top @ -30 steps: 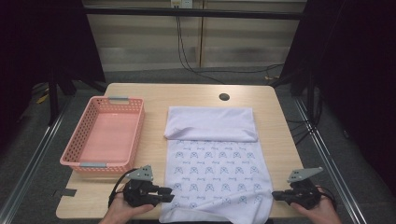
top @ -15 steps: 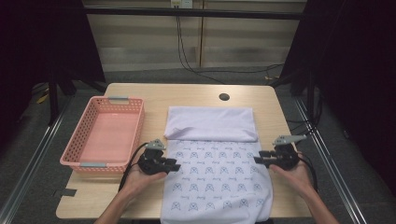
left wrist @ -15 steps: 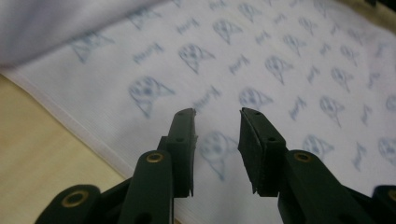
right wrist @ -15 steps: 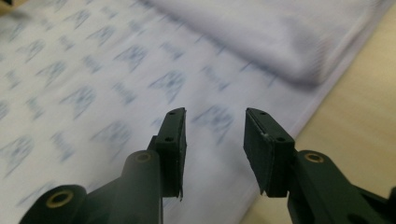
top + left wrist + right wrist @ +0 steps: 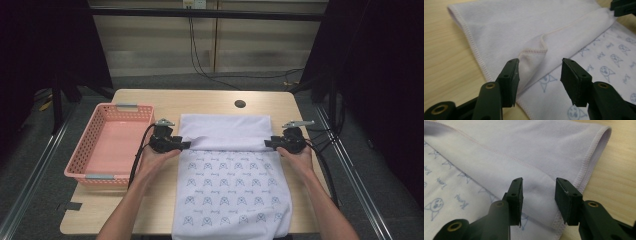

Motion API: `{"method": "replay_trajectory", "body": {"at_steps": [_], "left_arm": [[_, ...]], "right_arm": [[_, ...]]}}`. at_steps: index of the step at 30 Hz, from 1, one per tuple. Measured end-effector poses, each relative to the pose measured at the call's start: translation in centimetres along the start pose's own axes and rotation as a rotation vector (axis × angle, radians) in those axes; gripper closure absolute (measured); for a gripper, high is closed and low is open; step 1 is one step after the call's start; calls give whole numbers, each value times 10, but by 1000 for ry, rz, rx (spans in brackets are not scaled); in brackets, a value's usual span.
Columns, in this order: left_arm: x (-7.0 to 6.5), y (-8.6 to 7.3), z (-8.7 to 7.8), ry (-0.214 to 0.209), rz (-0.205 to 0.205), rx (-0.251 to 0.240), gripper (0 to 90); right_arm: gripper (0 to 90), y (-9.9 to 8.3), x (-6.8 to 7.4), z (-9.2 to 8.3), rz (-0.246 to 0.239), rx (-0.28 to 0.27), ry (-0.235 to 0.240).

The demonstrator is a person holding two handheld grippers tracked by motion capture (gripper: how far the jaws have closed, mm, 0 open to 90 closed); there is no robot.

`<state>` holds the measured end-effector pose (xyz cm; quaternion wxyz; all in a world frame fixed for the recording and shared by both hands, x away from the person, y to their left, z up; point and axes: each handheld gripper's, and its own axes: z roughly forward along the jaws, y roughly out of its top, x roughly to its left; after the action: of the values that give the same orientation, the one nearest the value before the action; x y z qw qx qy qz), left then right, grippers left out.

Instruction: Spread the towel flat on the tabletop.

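A lilac towel [image 5: 230, 185] printed with blue cat faces lies across the middle of the wooden table [image 5: 200, 100]. Its far part is folded over as a plain flap [image 5: 225, 131]. My left gripper [image 5: 186, 145] points at the flap's left end. Its jaws have just been opening, and the flap's bunched corner [image 5: 534, 53] lies loose between them [image 5: 537, 77]. My right gripper [image 5: 268, 143] faces the flap's right end. Its jaws have also just opened, and they stand apart over the flap's hemmed corner [image 5: 537, 197]. The printed side [image 5: 446, 195] shows beside it.
A pink mesh basket [image 5: 80, 155] stands at the table's left, close to my left forearm. A dark round hole [image 5: 240, 104] sits in the tabletop beyond the towel. The towel's near end hangs over the table's front edge. Cables trail from both grippers.
Both hands have moved away from the table's front edge, along the towel's two sides, up to the ends of the folded flap. The towel lies as before.
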<state>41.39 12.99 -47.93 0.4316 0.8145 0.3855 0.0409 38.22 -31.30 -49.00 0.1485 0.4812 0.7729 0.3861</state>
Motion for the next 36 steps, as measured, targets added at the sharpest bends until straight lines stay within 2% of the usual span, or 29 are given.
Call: {"method": "replay_trajectory", "body": {"at_steps": [1, 3, 4, 6, 7, 8, 9, 11, 16, 18, 19, 20, 22, 23, 25, 26, 27, 28, 29, 31, 32, 34, 35, 36], "left_arm": [[1, -1, 4, 10, 13, 18, 483], [3, -1, 11, 45, -1, 27, 464], [5, -1, 13, 43, -4, 27, 490], [6, -2, 16, 25, -21, 16, 700], [5, -1, 16, 15, -29, 5, 778], [4, -1, 14, -10, -23, -2, 828], [2, 1, 12, -11, -16, -13, 856], [-1, 7, 5, -40, -33, -67, 866], [-12, 27, -23, -42, 3, -156, 874], [-12, 31, -29, -35, 3, -165, 874], [-11, 32, -29, -29, 11, -147, 873], [-10, 31, -28, -24, 5, -137, 872], [-6, 27, -24, -22, -7, -126, 871], [-6, 25, -21, -22, -16, -127, 871], [-6, 22, -17, -26, -14, -106, 869], [-5, 22, -15, -22, -13, -101, 869], [-4, 22, -14, -25, -11, -99, 867], [-3, 22, -13, -31, -25, -109, 866], [-2, 22, -13, -30, -34, -112, 866], [0, 22, -12, -26, -33, -103, 865], [1, 21, -11, -22, -27, -93, 865], [1, 19, -11, -25, -40, -97, 866], [2, 19, -12, -25, -38, -93, 868], [2, 19, -13, -28, -41, -94, 869]], "right_arm": [[582, -1, -1, 1, 2, 9, -6], [585, -2, -4, 2, 13, 18, -6], [613, -2, -4, 2, 16, 24, -5], [723, -2, -6, 4, 30, 27, 17], [804, -3, -6, 5, 37, 27, 29], [888, -3, -6, 4, 38, 24, 33], [900, -2, -6, 3, 40, 11, 42], [900, 3, -8, -4, 66, -36, 59], [900, 25, -17, -39, 82, -130, 53], [900, 31, -19, -52, 67, -150, 64], [892, 32, -19, -54, 64, -145, 74], [765, 30, -19, -52, 64, -126, 70], [669, 25, -17, -41, 54, -77, 47], [638, 21, -17, -34, 60, -60, 62], [589, 15, -16, -19, 63, -17, 40], [588, 13, -15, -12, 62, 5, 43], [580, 12, -15, -6, 53, 17, 39], [570, 12, -14, -1, 56, 25, 37], [571, 12, -14, 3, 53, 30, 41], [579, 10, -14, 9, 54, 58, 11], [620, 8, -15, 11, 57, 72, 31], [828, 5, -13, 11, 48, 81, 46], [858, 5, -12, 10, 42, 83, 69], [867, 7, -10, 8, 34, 83, 60]]}}
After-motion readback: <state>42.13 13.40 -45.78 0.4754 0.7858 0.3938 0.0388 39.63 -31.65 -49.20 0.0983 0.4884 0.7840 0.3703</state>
